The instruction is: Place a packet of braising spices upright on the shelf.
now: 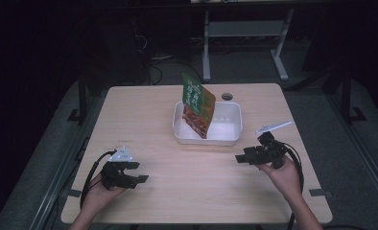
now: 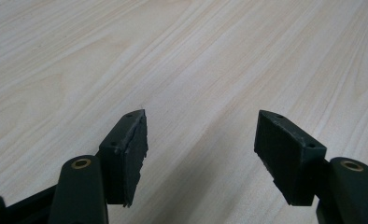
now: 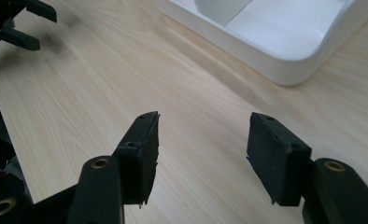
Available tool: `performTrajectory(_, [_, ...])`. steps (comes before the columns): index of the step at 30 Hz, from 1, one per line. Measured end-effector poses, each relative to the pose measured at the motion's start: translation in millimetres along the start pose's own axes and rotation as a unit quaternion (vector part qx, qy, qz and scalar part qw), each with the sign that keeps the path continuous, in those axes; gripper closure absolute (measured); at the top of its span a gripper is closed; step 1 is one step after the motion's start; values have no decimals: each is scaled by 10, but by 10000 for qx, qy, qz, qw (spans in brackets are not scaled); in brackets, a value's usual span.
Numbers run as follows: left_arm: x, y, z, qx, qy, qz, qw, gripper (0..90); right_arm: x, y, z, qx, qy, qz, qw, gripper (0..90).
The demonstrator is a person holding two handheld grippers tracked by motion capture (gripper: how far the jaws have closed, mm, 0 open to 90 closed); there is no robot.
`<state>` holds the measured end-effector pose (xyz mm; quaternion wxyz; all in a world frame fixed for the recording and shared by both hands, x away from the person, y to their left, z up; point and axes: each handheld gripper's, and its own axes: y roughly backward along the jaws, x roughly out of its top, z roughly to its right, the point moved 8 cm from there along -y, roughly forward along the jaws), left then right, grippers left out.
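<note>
A white tray sits at the middle of the wooden table, and a green and red packet stands tilted in its left half. My left gripper rests near the front left, held in a hand, its jaws open over bare wood. My right gripper is at the front right, just right of the tray's near corner, pointing left. Its jaws are open with nothing between them, and the tray's rounded corner lies ahead on the right. The left gripper appears far off at the upper left.
A thin white strip lies on the table right of the tray. A round cable hole sits behind the tray. Bare wood spans the front between the two grippers. Dark floor and desk legs lie beyond the far edge.
</note>
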<state>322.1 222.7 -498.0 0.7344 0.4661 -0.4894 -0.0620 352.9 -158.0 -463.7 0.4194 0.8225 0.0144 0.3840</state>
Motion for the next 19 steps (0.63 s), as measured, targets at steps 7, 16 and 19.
performTrajectory(7, [2,-2,4,6,-11,7,10000,345,-171,-38,13,14,-61,6,10000,428])
performTrajectory(16, [6,3,14,4,-26,8,10000,343,-423,-61,-50,-10,-7,5,10000,415])
performTrajectory(19, [11,10,9,20,-43,26,10000,343,-556,-69,-72,15,-3,54,10000,410])
